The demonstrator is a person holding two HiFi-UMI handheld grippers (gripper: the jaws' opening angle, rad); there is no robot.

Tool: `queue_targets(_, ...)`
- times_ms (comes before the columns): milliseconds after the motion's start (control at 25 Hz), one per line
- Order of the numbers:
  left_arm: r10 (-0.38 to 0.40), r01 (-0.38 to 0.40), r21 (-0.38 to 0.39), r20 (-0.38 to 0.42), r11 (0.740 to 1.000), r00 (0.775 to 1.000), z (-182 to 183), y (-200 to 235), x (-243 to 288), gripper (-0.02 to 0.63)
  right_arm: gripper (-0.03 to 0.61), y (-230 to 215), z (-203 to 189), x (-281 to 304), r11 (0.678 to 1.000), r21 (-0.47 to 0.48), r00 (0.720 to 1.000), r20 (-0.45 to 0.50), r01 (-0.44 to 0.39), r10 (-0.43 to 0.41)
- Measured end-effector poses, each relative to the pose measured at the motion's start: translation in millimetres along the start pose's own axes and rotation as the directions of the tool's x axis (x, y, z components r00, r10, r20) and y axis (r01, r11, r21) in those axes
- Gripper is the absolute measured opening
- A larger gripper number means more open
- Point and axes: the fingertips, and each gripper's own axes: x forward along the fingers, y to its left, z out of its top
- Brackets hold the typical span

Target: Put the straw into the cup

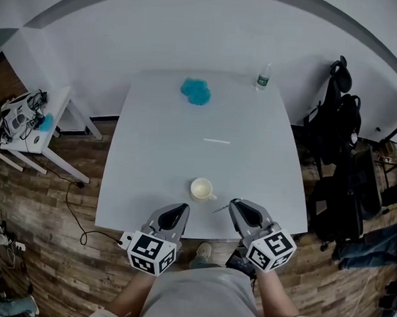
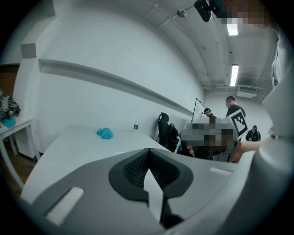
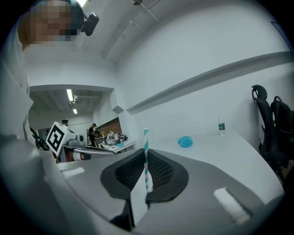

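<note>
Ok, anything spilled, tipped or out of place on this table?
Nothing spilled or damaged: the round white cup stands upright. The only strays are a thin white straw-like stick lying loose mid-table and a crumpled blue cloth near the far edge.

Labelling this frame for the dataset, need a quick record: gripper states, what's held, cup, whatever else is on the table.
left gripper: jaws together, nothing between them
right gripper: shut on striped straw, which sticks up past the jaws
cup: white, upright, near the front edge of the table, ahead of both grippers
straw in cup: not yet
far edge: blue cloth, bottle
mid-table: thin white stick lying flat, possibly a second straw
</note>
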Motion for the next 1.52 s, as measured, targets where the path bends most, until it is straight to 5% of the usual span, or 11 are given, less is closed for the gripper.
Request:
queue_targets(360, 0.032, -0.032, -0.013, -0.016, 0.999, 0.999, 6.7, 18.3, 8.9, 0.018, 0.029, -11.9, 4.5, 21.0, 0.999, 0.038, 1.000, -0.002, -0.011, 0.011)
queue_targets(1520, -0.039, 0.038, -0.014, -0.083, 0.999, 0.996, 4.9, 82.1, 40.1, 0.018, 0.028, -50.3, -0.9, 78.5, 0.984, 0.148, 0.995, -0.001, 0.103, -0.105)
